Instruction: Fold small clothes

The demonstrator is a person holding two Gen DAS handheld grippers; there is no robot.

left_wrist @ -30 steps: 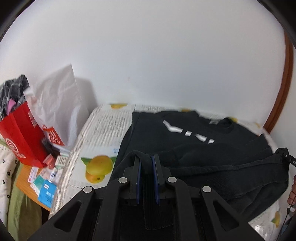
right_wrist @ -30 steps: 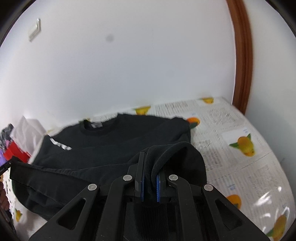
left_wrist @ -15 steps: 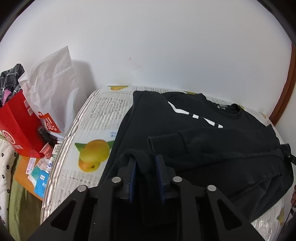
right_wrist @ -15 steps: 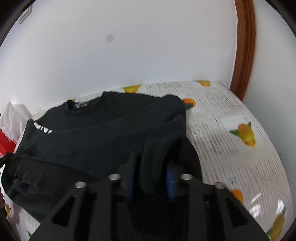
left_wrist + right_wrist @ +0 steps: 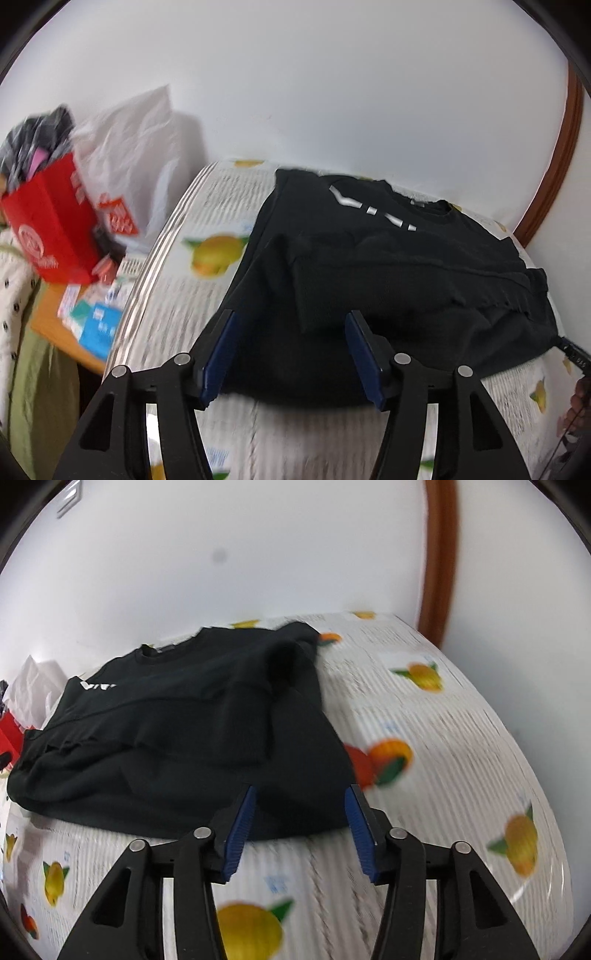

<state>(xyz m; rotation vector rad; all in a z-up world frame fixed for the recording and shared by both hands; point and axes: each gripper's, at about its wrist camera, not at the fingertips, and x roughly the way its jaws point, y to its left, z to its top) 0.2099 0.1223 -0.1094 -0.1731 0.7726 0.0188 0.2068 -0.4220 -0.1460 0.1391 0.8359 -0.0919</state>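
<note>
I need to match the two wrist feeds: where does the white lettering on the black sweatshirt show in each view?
Left wrist: white lettering sits upper centre-right, just left of the collar.
Right wrist: white lettering sits far left, on the black sweatshirt's left shoulder.
Shared landmark: brown wooden door frame at the right.

Black sweatshirt [image 5: 177,738] folded on fruit-print tablecloth [image 5: 443,746], right gripper [image 5: 299,827] near its near hem, jaws opening, nothing pinched, brown door frame [image 5: 439,561] far right
</note>
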